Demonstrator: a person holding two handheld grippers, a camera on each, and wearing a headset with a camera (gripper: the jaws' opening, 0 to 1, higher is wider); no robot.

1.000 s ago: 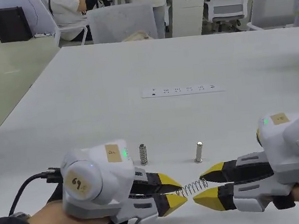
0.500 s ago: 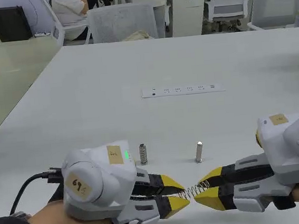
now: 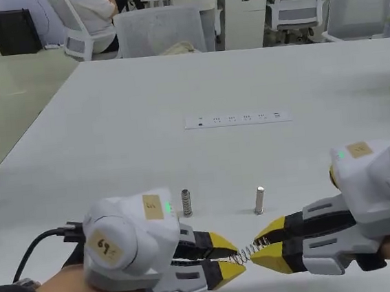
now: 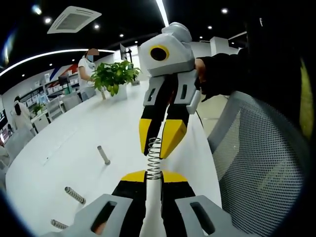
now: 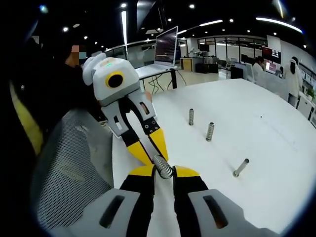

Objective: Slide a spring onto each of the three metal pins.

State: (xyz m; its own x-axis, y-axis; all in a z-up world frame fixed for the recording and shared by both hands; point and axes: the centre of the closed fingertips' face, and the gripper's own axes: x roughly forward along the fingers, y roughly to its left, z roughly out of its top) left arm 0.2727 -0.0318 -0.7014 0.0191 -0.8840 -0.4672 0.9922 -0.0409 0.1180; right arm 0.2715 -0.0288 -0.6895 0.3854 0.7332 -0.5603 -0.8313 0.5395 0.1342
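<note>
**A:** Where's the small coiled steel spring (image 4: 154, 157)?

**B:** In the air, low over the near edge of the white table (image 3: 177, 99), strung between the two tools. The left gripper (image 4: 153, 174) has its yellow-tipped jaws clenched on one end. The right gripper (image 5: 163, 171) pinches the other end, and the two sets of tips nearly meet.

**A:** And the pins?

**B:** Just beyond the tips, a bare upright metal pin (image 3: 259, 199) stands on the table. To its left, a second pin (image 3: 186, 201) already wears a spring. The right gripper view shows a third pin (image 5: 191, 116), also sprung, in line with the other two.

**A:** Further out?

**B:** A flat white power strip (image 3: 238, 118) lies toward the middle of the table, well apart from the pins. A grey mesh office chair (image 3: 160, 30) stands at the far edge.
</note>
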